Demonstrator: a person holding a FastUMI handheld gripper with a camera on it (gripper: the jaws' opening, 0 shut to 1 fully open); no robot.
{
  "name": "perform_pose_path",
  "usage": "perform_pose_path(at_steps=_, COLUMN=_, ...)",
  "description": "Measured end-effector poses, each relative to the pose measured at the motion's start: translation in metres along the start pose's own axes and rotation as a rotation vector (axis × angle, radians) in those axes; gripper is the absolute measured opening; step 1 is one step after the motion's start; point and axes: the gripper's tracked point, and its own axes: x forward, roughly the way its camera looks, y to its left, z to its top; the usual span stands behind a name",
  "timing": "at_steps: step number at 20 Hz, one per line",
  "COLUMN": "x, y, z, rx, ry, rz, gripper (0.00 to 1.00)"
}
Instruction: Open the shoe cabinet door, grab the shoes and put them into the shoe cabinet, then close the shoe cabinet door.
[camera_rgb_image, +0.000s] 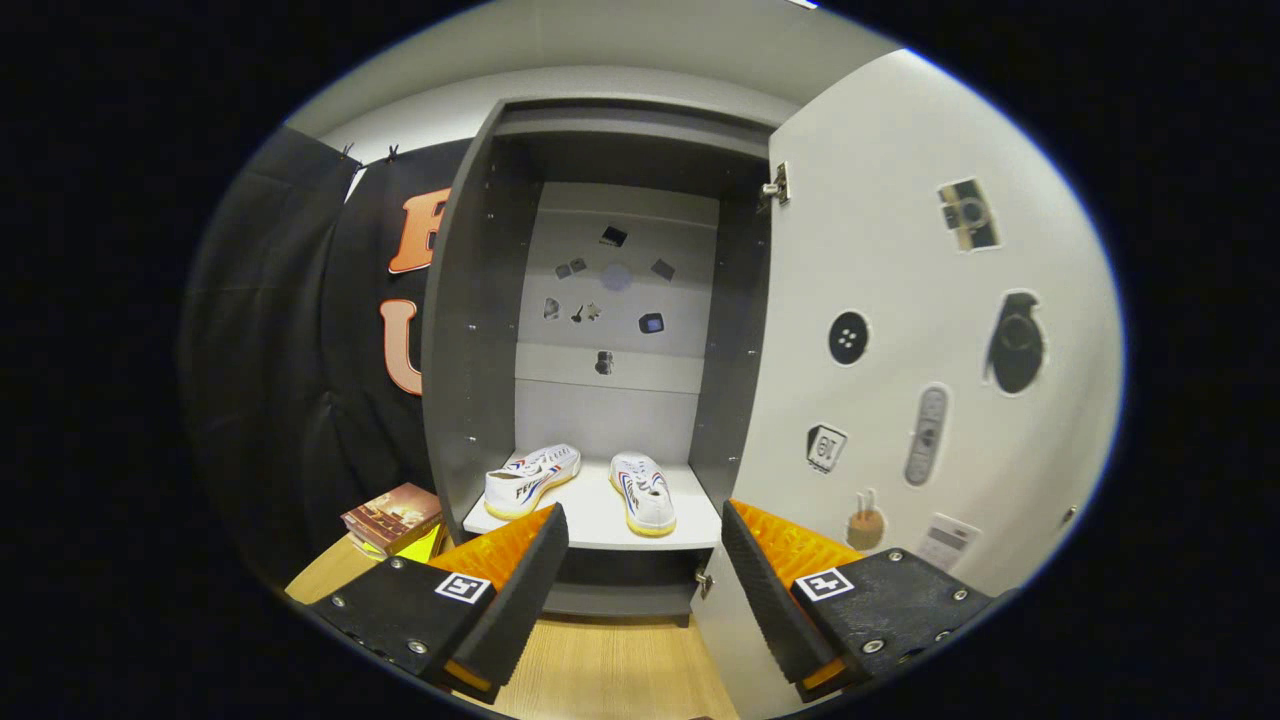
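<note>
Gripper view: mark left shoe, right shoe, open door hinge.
left shoe (532, 479), gripper view, on its side panel.
right shoe (643, 492), gripper view, on its upper.
door hinge (777, 185), gripper view, on the metal plate at the door's top.

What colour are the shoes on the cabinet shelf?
White, with red and blue side stripes and yellowish soles; the shoes show best in the gripper view, beyond the open gripper.
</note>
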Motion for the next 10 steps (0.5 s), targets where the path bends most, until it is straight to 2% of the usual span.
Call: perform_pose_path(at_steps=10, x=-0.122, y=-0.079, z=-0.031, rx=-0.04, ry=-0.026, rz=-0.121, gripper=0.95)
